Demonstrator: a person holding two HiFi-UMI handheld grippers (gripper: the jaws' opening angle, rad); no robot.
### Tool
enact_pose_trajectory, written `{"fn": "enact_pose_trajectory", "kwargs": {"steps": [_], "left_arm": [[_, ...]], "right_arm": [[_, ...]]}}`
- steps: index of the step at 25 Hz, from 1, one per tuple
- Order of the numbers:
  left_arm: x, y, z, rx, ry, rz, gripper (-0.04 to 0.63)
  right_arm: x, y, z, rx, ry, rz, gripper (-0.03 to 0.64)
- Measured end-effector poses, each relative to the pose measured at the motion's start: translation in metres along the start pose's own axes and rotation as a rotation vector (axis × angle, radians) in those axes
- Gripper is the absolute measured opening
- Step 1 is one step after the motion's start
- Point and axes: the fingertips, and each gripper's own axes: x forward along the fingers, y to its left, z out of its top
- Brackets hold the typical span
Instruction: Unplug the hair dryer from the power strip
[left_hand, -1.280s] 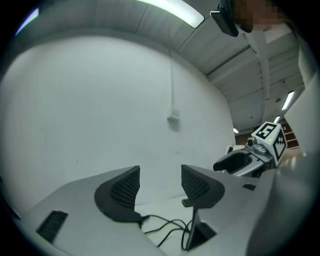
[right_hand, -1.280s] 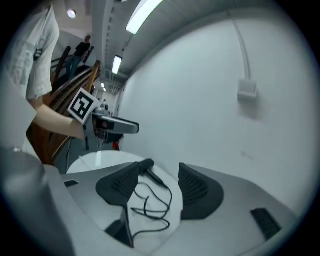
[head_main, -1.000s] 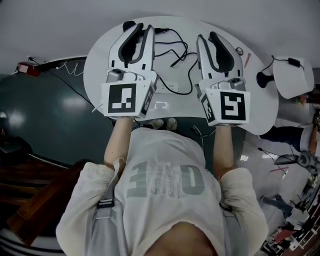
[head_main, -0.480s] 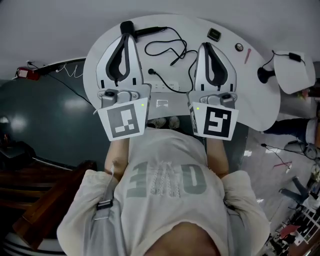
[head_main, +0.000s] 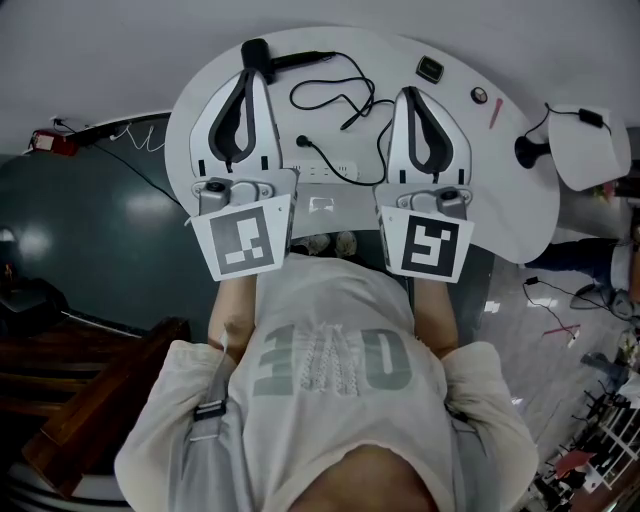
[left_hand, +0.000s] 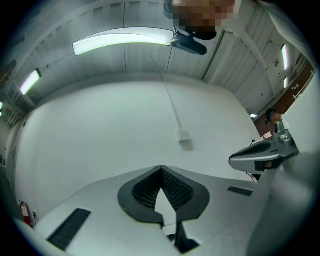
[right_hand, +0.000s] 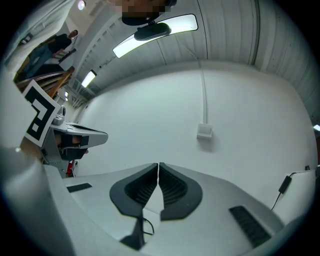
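The black hair dryer (head_main: 262, 57) lies at the far edge of the white table (head_main: 500, 190). Its black cord (head_main: 345, 98) loops across the middle. The white power strip (head_main: 330, 172) lies near the front edge between my grippers, with a black plug (head_main: 301, 142) on the table just behind it. I cannot tell whether anything sits in the strip's sockets. My left gripper (head_main: 250, 78) (left_hand: 161, 169) is shut on nothing. My right gripper (head_main: 412, 95) (right_hand: 158, 165) has just closed and is also shut with nothing between its pads. Both tilt up towards the wall.
A small black device (head_main: 430, 68), a round knob (head_main: 479, 95) and a red pen (head_main: 493, 112) lie at the table's far right. A white side table (head_main: 590, 150) stands to the right. A cable duct with a box (left_hand: 184, 135) runs down the wall.
Both grippers' jaws have closed from a visible gap to shut. Both hands have drawn back a little towards the person, and the dryer has come into full view.
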Motion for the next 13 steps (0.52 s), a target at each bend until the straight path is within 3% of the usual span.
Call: {"fn": "enact_pose_trajectory", "kwargs": {"steps": [13], "left_arm": [[-0.003,-0.003,-0.002,0.006,0.014,-0.014,0.014]], "right_arm": [[-0.001,0.016,-0.003,-0.039,0.008,0.066,0.025]]}}
